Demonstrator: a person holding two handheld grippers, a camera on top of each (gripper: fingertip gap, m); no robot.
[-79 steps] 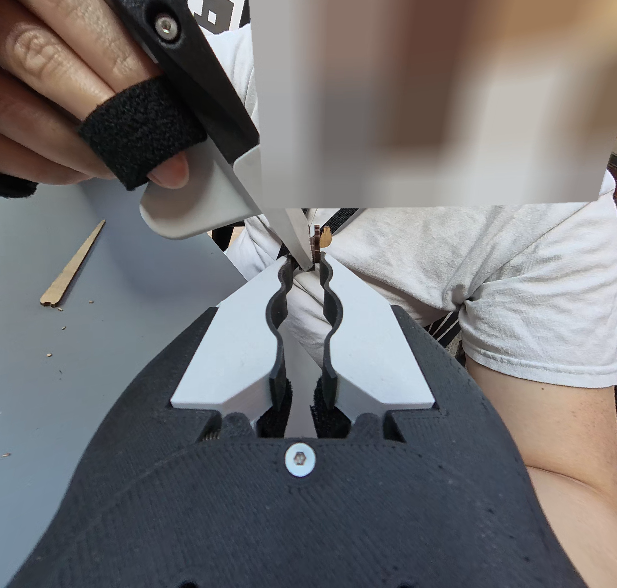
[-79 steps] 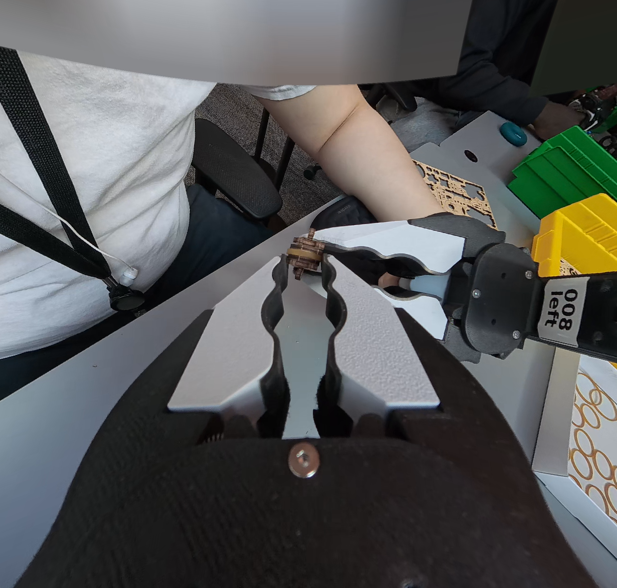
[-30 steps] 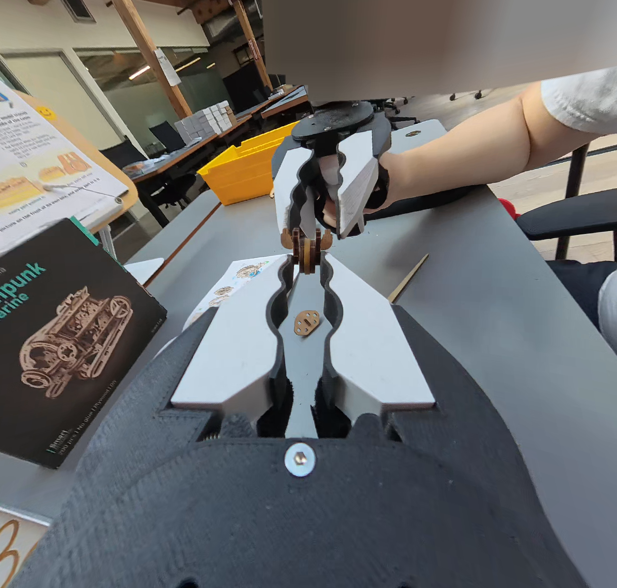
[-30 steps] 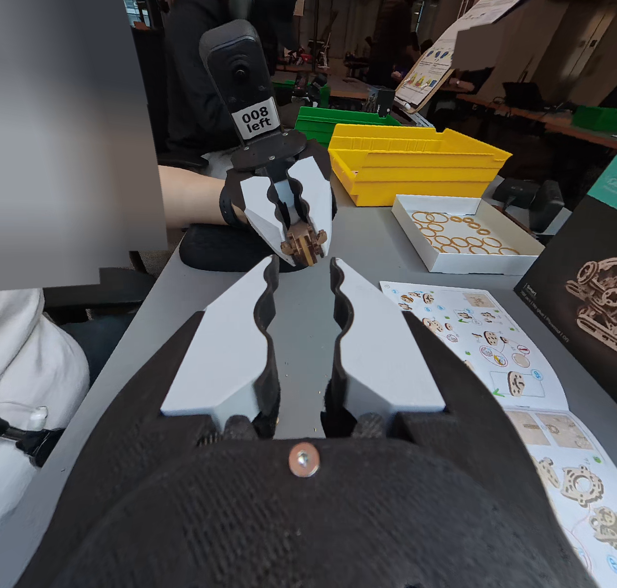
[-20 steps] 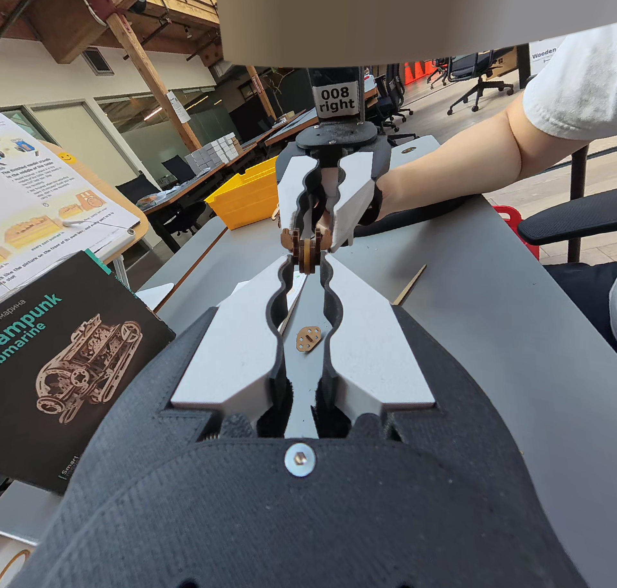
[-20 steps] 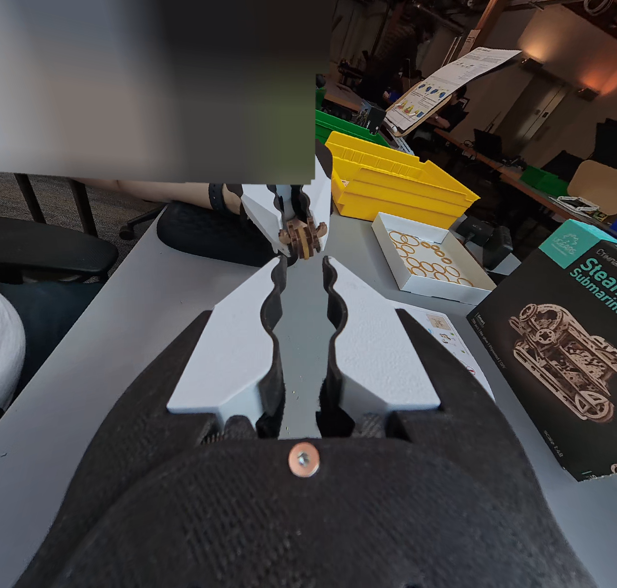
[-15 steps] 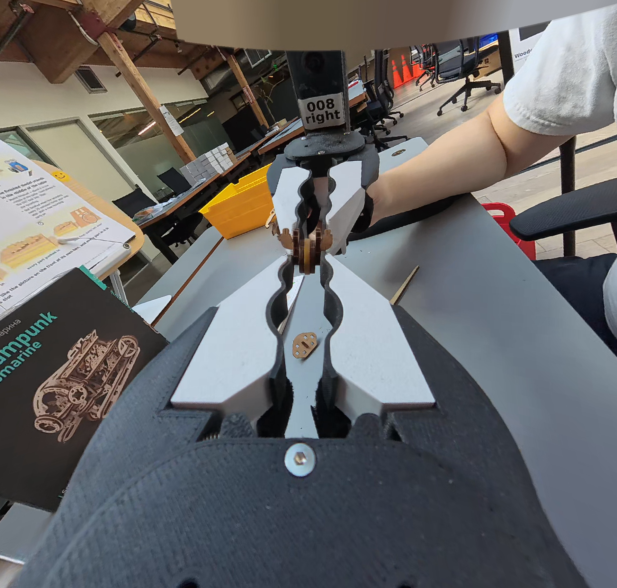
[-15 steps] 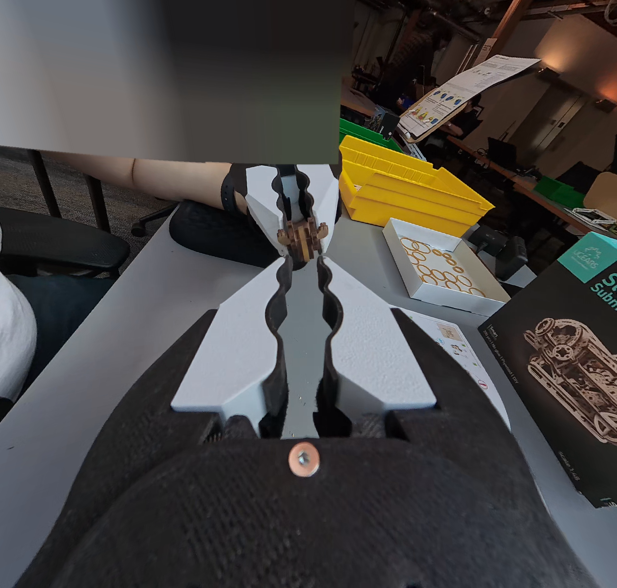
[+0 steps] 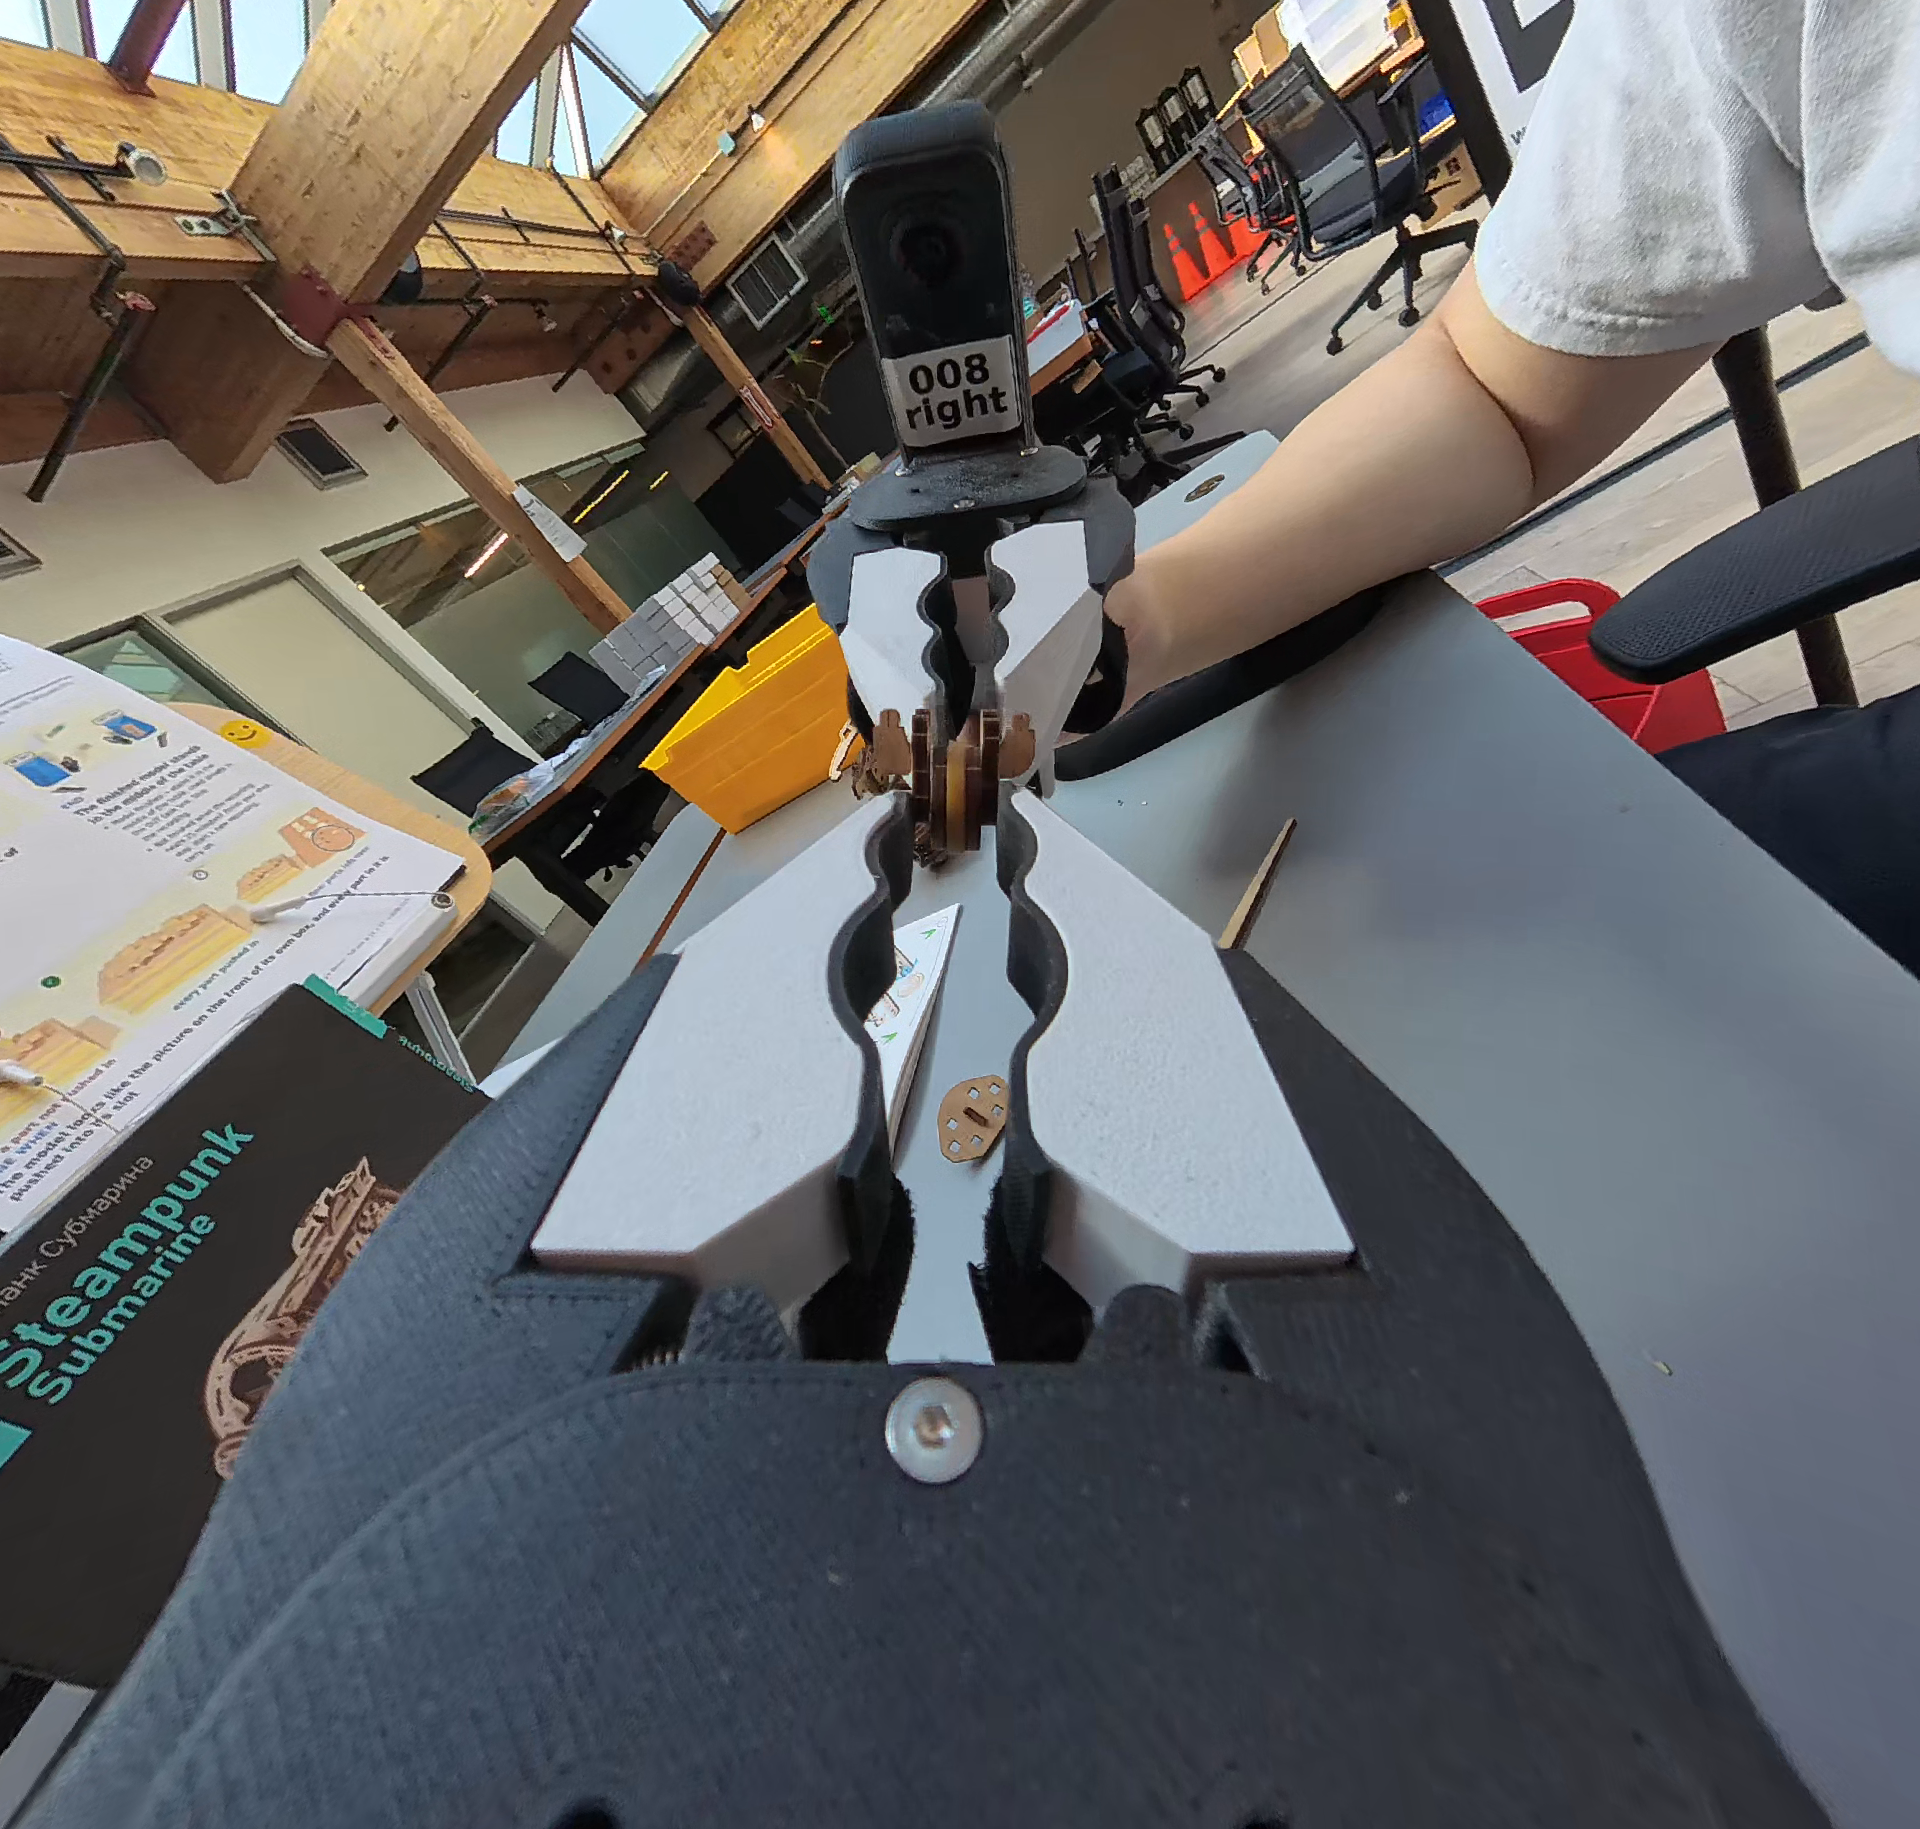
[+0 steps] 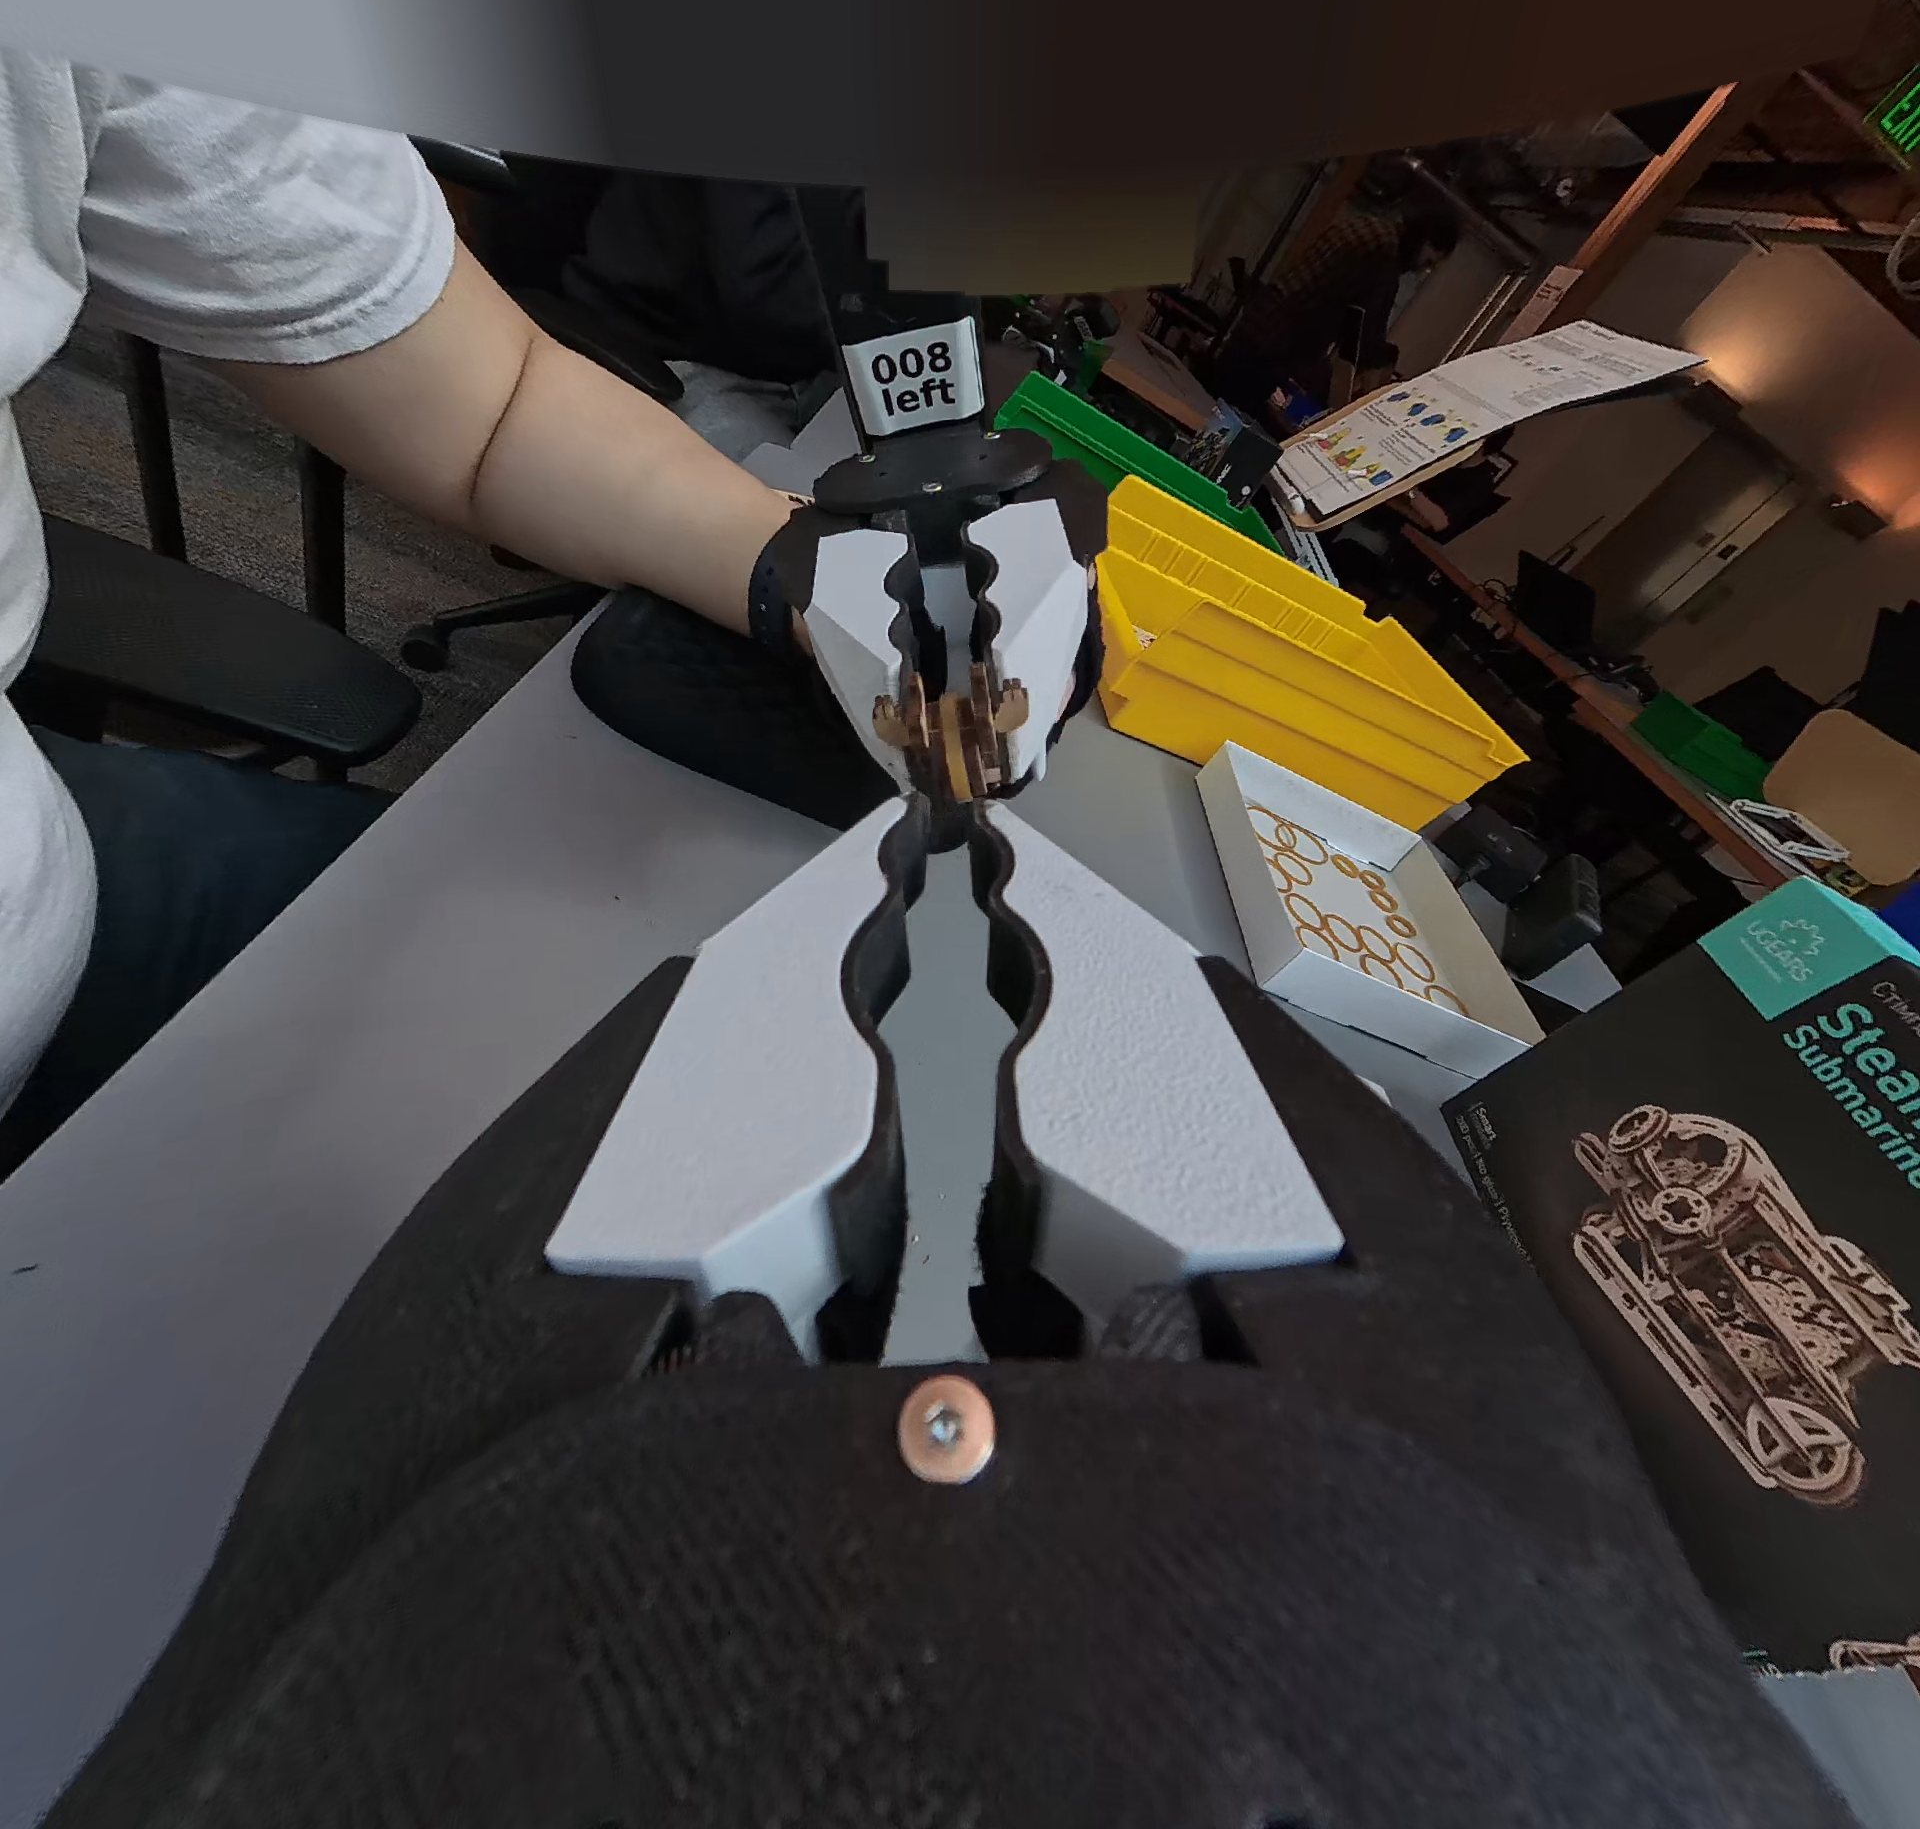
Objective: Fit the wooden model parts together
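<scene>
Joining step: the left hand-held gripper (image 9: 948,829) and right hand-held gripper (image 10: 943,823) meet tip to tip above the grey tabletop (image 9: 1507,948), both clenched on the small layered brown wooden model assembly (image 9: 951,777). Next move likely calls for aligned, gentle pressing.

Two grippers meet tip to tip above the table (image 9: 1507,948), wooden assembly (image 9: 948,777) between them. Loose wooden piece (image 9: 974,1117) and leaflet (image 9: 914,990) lie on the table below. Box (image 10: 1714,1239) stands right; tray (image 10: 1340,906) behind it, bin (image 10: 1278,678) farther back.
</scene>
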